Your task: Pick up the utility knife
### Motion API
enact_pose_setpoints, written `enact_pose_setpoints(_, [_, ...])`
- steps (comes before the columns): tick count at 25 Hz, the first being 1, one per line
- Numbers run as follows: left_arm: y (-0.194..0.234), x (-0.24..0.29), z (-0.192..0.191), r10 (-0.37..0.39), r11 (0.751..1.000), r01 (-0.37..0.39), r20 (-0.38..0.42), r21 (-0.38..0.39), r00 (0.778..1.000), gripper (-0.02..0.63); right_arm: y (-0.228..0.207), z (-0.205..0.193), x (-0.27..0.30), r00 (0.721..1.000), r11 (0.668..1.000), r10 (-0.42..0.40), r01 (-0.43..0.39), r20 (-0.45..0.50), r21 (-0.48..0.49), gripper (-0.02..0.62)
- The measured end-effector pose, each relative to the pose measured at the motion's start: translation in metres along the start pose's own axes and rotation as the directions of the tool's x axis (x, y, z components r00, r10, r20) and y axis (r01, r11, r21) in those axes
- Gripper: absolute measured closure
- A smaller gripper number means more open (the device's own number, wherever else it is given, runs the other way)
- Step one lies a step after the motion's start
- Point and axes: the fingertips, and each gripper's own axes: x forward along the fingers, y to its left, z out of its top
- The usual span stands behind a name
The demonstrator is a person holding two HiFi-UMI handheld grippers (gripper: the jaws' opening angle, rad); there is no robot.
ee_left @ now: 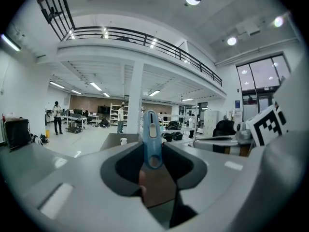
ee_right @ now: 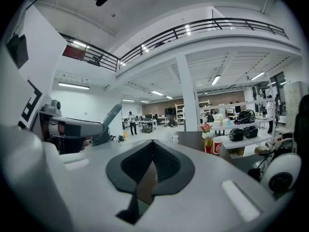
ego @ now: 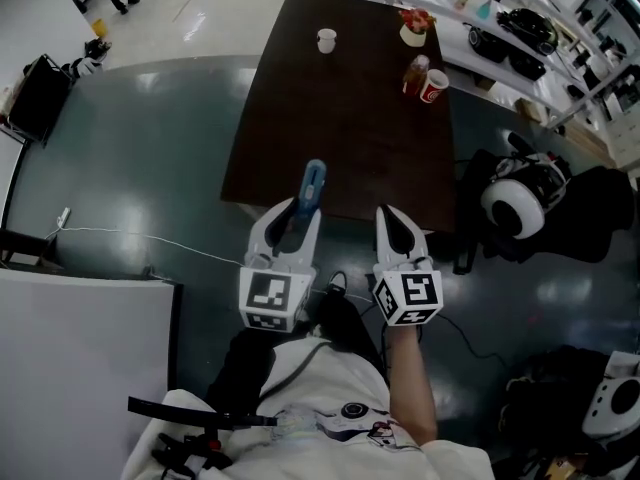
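The blue utility knife (ego: 312, 184) stands out forward from between the jaws of my left gripper (ego: 298, 211), which is shut on its rear end. In the left gripper view the knife (ee_left: 151, 138) rises upright between the dark pads (ee_left: 126, 164), its slider facing the camera. The gripper is held in the air in front of the near edge of the dark table (ego: 300, 128). My right gripper (ego: 396, 220) hangs beside it to the right, jaws together with nothing between them; in the right gripper view its tips (ee_right: 152, 145) meet.
On the table's far part stand a white cup (ego: 326, 40), a bottle (ego: 415, 73), a red cup (ego: 433, 87) and a flower pot (ego: 414, 28). A white shelf (ego: 520, 68) with black bags runs along the right. A white round device (ego: 515, 206) and cables lie on the floor.
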Motion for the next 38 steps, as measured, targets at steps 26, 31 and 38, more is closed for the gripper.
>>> enact_pose_setpoints(26, [-0.094,-0.148,-0.032,0.033,0.999,-0.033,0.021,-0.015,0.999,0.485,0.034,-0.020,-0.188,0.999,0.999,-0.029,0.029,0.023,-0.022,0.594])
enact_pose_setpoints(31, [-0.126,-0.181,-0.039,0.054,0.998,-0.054,0.023,-0.010,0.998,0.485,0.036,-0.036,-0.233,1.000,1.000,-0.015,0.015,0.008,-0.015,0.594])
enact_pose_setpoints(38, [-0.149,-0.223,-0.032,0.094,0.996,-0.095,0.057,0.001,0.994,0.485,0.050,-0.038,-0.273,1.000,1.000,0.008,-0.008,0.021,-0.008,0.594])
